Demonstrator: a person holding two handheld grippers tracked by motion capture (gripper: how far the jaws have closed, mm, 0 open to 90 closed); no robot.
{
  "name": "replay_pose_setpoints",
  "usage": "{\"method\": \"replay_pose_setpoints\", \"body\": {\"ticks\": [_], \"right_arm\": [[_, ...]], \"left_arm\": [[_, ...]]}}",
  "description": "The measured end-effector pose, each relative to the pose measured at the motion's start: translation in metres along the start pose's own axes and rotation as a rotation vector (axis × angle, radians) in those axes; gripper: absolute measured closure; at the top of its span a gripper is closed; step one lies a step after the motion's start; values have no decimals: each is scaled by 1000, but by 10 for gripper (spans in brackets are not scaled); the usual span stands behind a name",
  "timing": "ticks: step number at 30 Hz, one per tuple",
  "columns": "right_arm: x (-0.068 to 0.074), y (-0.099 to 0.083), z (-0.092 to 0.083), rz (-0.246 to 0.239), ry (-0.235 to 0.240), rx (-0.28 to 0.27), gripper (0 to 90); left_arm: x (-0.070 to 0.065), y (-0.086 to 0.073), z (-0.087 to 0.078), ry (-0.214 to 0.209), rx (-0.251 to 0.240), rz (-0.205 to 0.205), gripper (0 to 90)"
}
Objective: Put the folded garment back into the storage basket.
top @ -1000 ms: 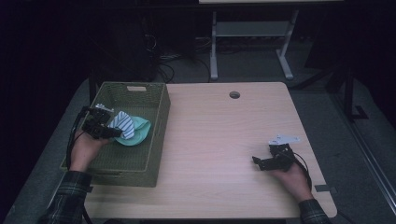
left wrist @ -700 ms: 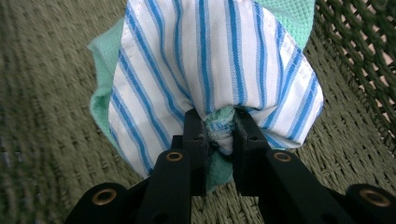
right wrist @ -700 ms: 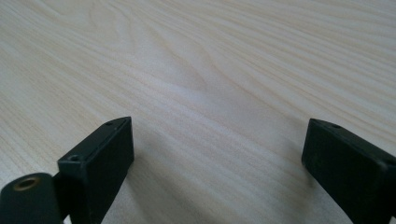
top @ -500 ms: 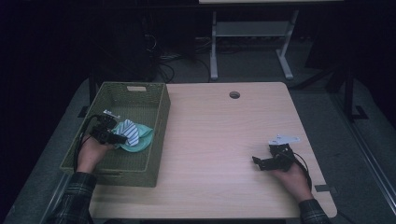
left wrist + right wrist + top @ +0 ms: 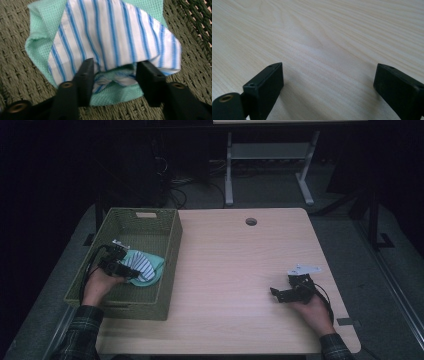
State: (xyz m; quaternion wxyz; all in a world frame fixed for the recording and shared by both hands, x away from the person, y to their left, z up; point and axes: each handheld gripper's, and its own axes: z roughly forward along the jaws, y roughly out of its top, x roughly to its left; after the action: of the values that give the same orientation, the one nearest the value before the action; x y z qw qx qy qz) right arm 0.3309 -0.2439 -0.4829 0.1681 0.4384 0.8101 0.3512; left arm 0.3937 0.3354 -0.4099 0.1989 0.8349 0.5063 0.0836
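A white cloth with blue stripes (image 5: 112, 32) lies on top of a mint green cloth (image 5: 40, 45) on the floor of the green woven basket (image 5: 170, 250). My left gripper (image 5: 115, 67) is low inside the basket at the cloths' near edge. Its jaws have just been opening and now stand apart, with a loose fold of the striped cloth between them and no pad pressing on it. In the high view the left gripper (image 5: 130, 271) sits at the left of the striped cloth (image 5: 143, 266). My right gripper (image 5: 276, 292) rests open over bare table at the right, with nothing between its jaws (image 5: 328, 72).
The basket stands on the left end of the light wooden table (image 5: 235, 265). A round cable hole (image 5: 251, 221) is near the table's far edge. A metal stand (image 5: 270, 155) and cables are on the dark floor behind.
My left hand has sunk into the basket with the cloths, and its jaws have spread apart. The cloths now lie on the basket floor. The right hand has kept still.
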Motion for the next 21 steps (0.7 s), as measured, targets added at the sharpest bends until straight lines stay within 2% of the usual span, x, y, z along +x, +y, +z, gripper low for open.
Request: {"method": "replay_pose_setpoints", "body": {"ticks": [5, 9, 12, 21], "right_arm": [[0, 0, 0, 1, -1, 0, 86], [0, 0, 0, 1, -1, 0, 86], [0, 0, 0, 1, -2, 0, 86], [0, 0, 0, 4, -3, 2, 86]], "left_arm": [[0, 0, -3, 4, -29, -7, 259], [0, 0, -6, -6, -56, -5, 184], [-1, 0, -10, -8, -72, -14, 148], [-12, 8, -27, -17, -127, 14, 139]]}}
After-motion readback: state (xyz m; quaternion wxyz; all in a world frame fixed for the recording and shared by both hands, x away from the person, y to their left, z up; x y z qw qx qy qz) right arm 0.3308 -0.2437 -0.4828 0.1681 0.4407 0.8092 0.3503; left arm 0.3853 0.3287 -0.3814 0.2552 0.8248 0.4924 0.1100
